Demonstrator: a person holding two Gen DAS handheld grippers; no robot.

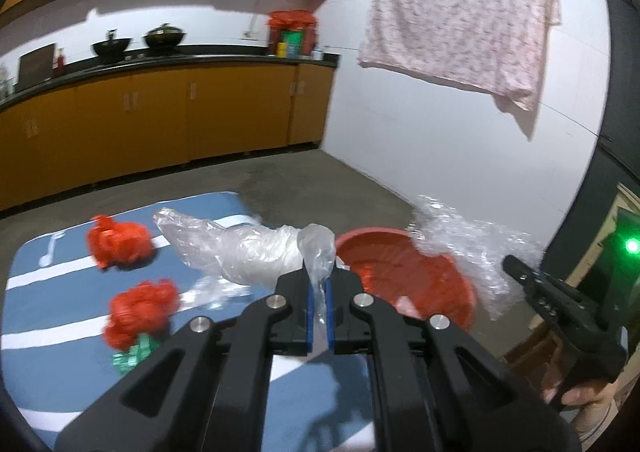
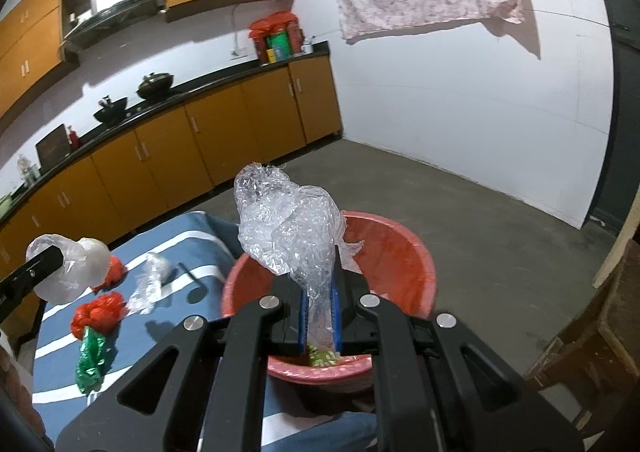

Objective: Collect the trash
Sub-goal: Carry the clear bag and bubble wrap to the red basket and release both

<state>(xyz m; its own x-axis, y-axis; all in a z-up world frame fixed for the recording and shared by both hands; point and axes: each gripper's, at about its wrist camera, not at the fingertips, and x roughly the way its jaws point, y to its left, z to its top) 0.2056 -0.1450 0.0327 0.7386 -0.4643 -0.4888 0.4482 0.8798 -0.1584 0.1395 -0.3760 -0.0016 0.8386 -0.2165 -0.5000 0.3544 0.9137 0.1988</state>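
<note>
My left gripper [image 1: 319, 306] is clamped on a milky clear plastic bag [image 1: 248, 248]; my right gripper [image 2: 320, 306] is clamped on crumpled clear bubble wrap [image 2: 288, 228]. Just beyond the right jaws sits the round red plastic basin [image 2: 404, 252]. Left of them, 2 crumpled red bags [image 1: 140, 308] lie on the blue striped cloth [image 1: 48, 316].

Home kitchen: cabinets [image 2: 224, 139], woks [image 1: 164, 36].

Open red basin [image 2: 404, 248] mouth, bare floor [image 2: 460, 203] beyond.

crumpled clear plastic [image 2: 288, 228] – above red basin [image 2: 404, 248]
</note>
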